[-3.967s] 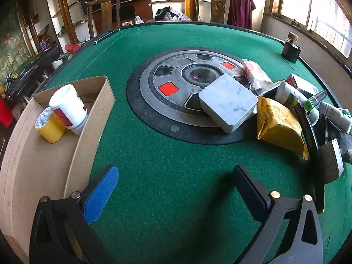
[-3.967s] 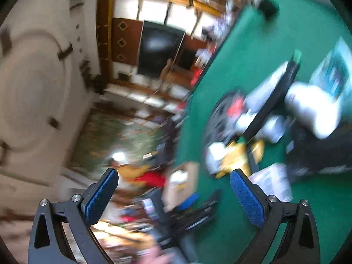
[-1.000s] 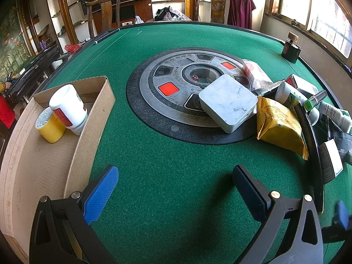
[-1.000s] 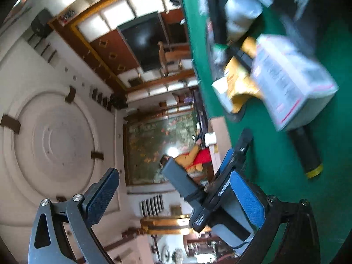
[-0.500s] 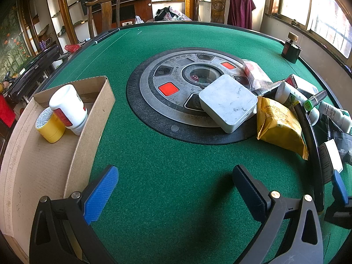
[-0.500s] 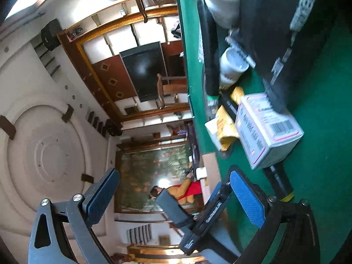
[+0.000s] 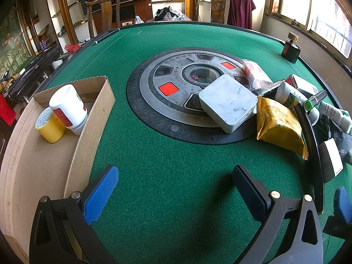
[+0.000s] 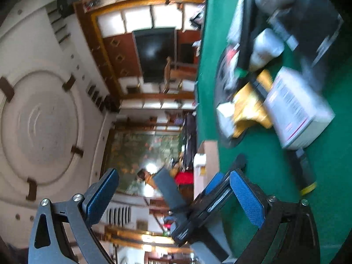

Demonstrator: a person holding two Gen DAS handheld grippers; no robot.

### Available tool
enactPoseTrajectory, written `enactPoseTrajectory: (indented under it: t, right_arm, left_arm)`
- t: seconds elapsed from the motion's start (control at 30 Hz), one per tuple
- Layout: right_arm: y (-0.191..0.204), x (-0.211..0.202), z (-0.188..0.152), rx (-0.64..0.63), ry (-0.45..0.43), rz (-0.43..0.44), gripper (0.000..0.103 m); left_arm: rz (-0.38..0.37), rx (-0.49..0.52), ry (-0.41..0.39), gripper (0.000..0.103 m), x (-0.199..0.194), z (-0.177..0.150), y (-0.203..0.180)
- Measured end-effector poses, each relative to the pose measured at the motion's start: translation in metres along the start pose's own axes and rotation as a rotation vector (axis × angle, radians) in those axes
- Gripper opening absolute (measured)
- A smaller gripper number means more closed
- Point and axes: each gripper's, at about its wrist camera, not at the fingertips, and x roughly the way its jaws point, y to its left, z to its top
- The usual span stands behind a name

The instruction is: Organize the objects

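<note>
My left gripper (image 7: pixel 176 187) hovers open and empty over the green felt table (image 7: pixel 167 167). To its left, a cardboard box (image 7: pixel 88 129) holds a white bottle (image 7: pixel 68 107) and a yellow tub (image 7: pixel 49 125). A pile lies on the right: a white square case (image 7: pixel 228 102), a yellow packet (image 7: pixel 279 125), white bottles (image 7: pixel 290 94), a black curved band (image 7: pixel 312 140) and a labelled white carton (image 7: pixel 330 160). My right gripper (image 8: pixel 173 189) is open, empty and rolled sideways. The carton (image 8: pixel 297 110) and the packet (image 8: pixel 248 107) lie ahead of it, blurred.
A round grey console (image 7: pixel 193 81) with red buttons fills the table's middle. A small dark bottle (image 7: pixel 290 50) stands at the far right edge. Wooden chairs (image 7: pixel 103 13) stand beyond the table. A black tube with a yellow end (image 8: pixel 305 176) lies near the carton.
The right gripper has kept swinging beside the pile, so its view has shifted and blurred; its blue pad has shifted slightly at the left view's lower right. The left gripper has not moved.
</note>
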Motion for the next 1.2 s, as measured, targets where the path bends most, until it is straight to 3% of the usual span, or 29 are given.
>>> enactPoseTrajectory:
  t: [0.03,0.13,0.27,0.37,0.43,0.5,0.6,0.77,0.87,1.0,1.13,1.2]
  right_arm:
    - [0.002,0.003,-0.001,-0.016,0.026,-0.002,0.1]
    - [0.001,-0.005,0.001,-0.037,-0.037,-0.02,0.101]
    - [0.003,-0.007,-0.002,-0.031,-0.05,-0.08,0.103]
    - [0.005,0.003,0.002,0.014,-0.004,0.002,0.103]
    - [0.004,0.019,0.005,0.015,0.066,0.129,0.103]
    - [0.005,0.048,0.006,0.006,0.177,0.403,0.103]
    - [0.012,0.077,0.002,-0.02,0.313,0.724,0.103]
    - [0.017,0.051,0.001,-0.112,0.262,0.946,0.103]
    - [0.026,0.036,-0.002,-0.163,0.245,0.844,0.103]
    - [0.03,0.014,-0.006,-0.175,0.184,0.609,0.103]
    - [0.032,0.001,0.0,-0.209,0.031,0.52,0.103]
    - [0.04,0.002,-0.008,-0.268,0.069,0.501,0.103]
  left_arm:
    - [0.0,0.0,0.0,0.103,0.0,0.001,0.0]
    - [0.0,0.0,0.0,0.103,0.0,0.001,0.0]
    - [0.0,0.0,0.0,0.103,0.0,0.0,0.0]
    - [0.0,0.0,0.0,0.103,0.0,0.0,0.0]
    - [0.0,0.0,0.0,0.103,0.0,0.001,0.0]
    - [0.0,0.0,0.0,0.103,0.0,0.001,0.0]
    - [0.0,0.0,0.0,0.103,0.0,0.001,0.0]
    - [0.0,0.001,0.0,0.103,0.0,0.001,0.0]
    - [0.0,0.001,0.0,0.103,0.0,0.0,0.0]
    - [0.0,0.001,0.0,0.103,0.0,0.0,0.0]
    - [0.0,0.001,0.0,0.103,0.0,0.001,0.0]
    - [0.0,0.001,0.0,0.103,0.0,0.0,0.0]
